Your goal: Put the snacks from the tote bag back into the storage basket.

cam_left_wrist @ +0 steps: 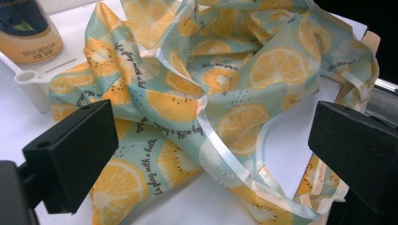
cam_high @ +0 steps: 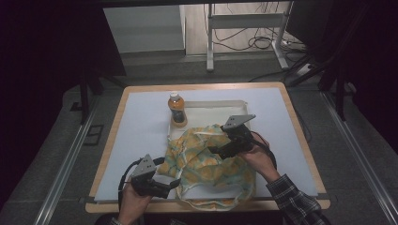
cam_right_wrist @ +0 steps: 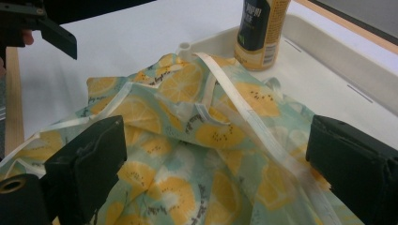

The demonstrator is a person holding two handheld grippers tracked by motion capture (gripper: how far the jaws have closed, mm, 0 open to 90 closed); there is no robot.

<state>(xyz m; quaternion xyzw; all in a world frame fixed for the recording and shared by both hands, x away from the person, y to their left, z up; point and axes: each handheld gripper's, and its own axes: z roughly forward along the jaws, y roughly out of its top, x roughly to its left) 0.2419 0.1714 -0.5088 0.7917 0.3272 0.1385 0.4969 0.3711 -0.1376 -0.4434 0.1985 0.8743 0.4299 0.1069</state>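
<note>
A thin bag (cam_high: 206, 164) printed with orange slices on pale green lies crumpled at the middle front of the table, its far part draped over the front rim of a white tray (cam_high: 234, 104). White ribbon straps trail from it. My left gripper (cam_high: 172, 184) is at the bag's near left corner, open, with the bag (cam_left_wrist: 211, 70) spread ahead of its jaws (cam_left_wrist: 216, 150). Over the bag's right part my right gripper (cam_high: 219, 146) stands open, fabric (cam_right_wrist: 187, 122) lying below and between its jaws (cam_right_wrist: 220, 164). Neither gripper grips anything.
An orange-capped drink bottle (cam_high: 177, 108) stands upright in the tray's left corner, close behind the bag (cam_left_wrist: 28, 28) (cam_right_wrist: 260, 28). A white mat (cam_high: 141, 131) covers the wooden table (cam_high: 300, 136). The left gripper (cam_right_wrist: 37, 23) appears top left in the right gripper view.
</note>
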